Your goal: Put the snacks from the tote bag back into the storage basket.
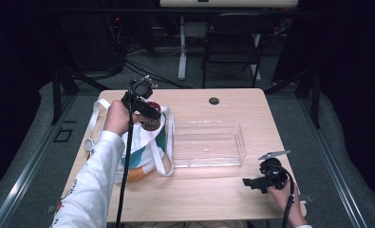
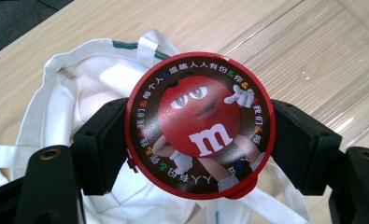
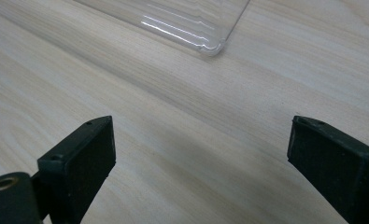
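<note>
The left gripper [image 2: 198, 140] is clamped on a round red M&M's tin [image 2: 201, 125], held above the white tote bag [image 2: 102, 79] at the counter's [image 1: 199, 194] left. The right gripper [image 3: 201, 154] rests near the right edge, jaws apart, just near of the clear plastic tray [image 1: 208, 143].

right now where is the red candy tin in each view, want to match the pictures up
High view: the red candy tin is at upper left, in the left gripper, above the white tote bag.
Left gripper view: the tin fills the centre, lid facing the camera, clamped between the two black jaws.
Right gripper view: not in it.
Shared landmark: the clear plastic tray, at centre in the high view, upper right in the left gripper view, top edge in the right gripper view.
</note>
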Tool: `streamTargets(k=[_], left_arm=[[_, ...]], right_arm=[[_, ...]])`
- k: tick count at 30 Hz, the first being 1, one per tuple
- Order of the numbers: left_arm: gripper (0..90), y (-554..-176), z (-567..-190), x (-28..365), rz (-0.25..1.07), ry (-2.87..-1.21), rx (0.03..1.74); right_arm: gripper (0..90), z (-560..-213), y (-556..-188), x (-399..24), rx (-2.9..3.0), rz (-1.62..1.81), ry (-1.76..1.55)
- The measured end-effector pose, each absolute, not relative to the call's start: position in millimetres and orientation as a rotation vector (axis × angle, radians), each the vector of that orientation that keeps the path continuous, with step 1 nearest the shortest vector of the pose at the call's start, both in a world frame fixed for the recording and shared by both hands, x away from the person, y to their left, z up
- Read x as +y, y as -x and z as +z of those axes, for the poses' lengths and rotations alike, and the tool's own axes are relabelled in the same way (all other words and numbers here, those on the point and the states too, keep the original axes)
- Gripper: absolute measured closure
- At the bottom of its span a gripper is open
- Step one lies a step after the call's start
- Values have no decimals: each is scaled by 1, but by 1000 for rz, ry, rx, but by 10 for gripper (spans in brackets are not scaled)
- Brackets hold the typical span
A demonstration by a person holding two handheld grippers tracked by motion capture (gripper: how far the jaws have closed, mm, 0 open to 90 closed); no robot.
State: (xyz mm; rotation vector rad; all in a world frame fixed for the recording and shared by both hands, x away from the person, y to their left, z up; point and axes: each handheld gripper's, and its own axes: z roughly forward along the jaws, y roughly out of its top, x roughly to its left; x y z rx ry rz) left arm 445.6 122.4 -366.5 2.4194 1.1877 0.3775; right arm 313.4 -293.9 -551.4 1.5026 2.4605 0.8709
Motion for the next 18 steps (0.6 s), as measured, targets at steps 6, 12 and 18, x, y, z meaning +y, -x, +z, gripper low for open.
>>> streamTargets(k=[6,12,18], left_arm=[[259,-446,-368,114,369,-2427,1162],[259,-444,-370,106,360,-2429,1140],[259,-443,-370,99,348,-2440,1109]], right_arm=[[75,-551,-313,-294,2459,874,-1501],[75,-551,-313,-294,2459,874,-1500],[76,-551,-313,-294,2451,879,-1503]])
